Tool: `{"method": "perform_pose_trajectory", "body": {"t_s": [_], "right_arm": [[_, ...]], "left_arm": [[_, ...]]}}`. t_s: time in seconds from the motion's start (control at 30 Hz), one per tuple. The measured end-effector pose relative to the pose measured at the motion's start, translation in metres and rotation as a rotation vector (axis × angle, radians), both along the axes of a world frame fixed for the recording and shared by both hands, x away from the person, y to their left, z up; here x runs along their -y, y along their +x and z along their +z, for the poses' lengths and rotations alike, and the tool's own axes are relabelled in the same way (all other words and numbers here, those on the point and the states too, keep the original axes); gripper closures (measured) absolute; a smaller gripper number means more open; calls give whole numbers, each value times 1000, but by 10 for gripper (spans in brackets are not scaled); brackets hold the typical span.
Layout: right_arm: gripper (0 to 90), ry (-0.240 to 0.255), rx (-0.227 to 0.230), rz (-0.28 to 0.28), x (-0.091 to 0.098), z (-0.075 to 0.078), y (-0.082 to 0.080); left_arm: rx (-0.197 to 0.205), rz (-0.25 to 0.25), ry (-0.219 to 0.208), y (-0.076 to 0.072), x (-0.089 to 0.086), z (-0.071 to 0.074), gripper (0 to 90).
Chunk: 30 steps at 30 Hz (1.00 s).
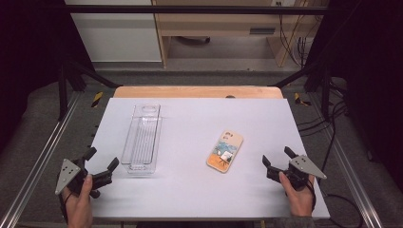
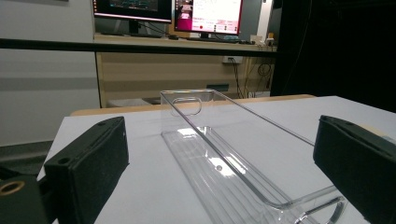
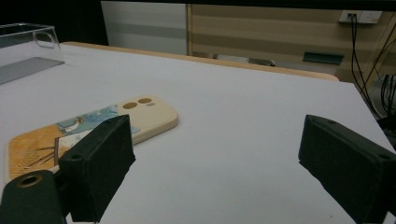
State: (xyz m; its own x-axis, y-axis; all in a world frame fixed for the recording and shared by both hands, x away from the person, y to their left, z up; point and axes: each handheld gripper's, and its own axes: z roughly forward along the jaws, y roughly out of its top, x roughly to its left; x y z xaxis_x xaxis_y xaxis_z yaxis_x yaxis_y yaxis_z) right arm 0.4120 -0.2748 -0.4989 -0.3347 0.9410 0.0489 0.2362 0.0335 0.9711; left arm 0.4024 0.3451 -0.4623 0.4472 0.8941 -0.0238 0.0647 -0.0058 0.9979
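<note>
We hold a gripper in each hand at the near corners of the bench [image 1: 199, 190], a white sheet over a wooden top whose far edge shows as a tan strip.

Our left gripper [image 1: 100, 161] sits at the near left corner, its jaws spread wide with nothing between them. In the left gripper view the two black jaws stand far apart at the bottom corners, and the clear plastic tray [image 2: 219, 154] runs away from us between them (near end low in the frame, far end with its cut-out handle up by the bench's far side). From the high view the tray [image 1: 141, 138] lies lengthwise on the left half of the bench, just ahead of the left gripper and apart from it. It looks empty.

Our right gripper [image 1: 278, 157] sits at the near right corner, jaws likewise wide apart and holding nothing. The phone case [image 1: 225, 151] lies flat on the bench, right of centre, back side up: cream border, two camera holes at its far end, an orange and blue picture across it. It lies near the right gripper, to its left and slightly ahead, not touching. In the right gripper view the phone case [image 3: 140, 116] lies partly behind the left-hand jaw, and a corner of the tray [image 3: 28, 46] shows at the upper left, well apart from the case.
</note>
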Motion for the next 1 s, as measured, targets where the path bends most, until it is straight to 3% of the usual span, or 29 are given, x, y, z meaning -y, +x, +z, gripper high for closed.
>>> {"method": "perform_pose_trajectory", "body": {"t_s": [0.63, 0.8, 1.0], "right_arm": [[105, 5, -20, 35, -7, -1, 0], [107, -3, -21, 50, -10, 0, 1], [85, -17, -28, 71, -16, 4, 3]], "left_arm": [[13, -15, 23, 0, 3, 0, 30], [17, -32, 52, 1, 4, 2, 30], [14, -34, 46, 0, 5, 1, 29]]}}
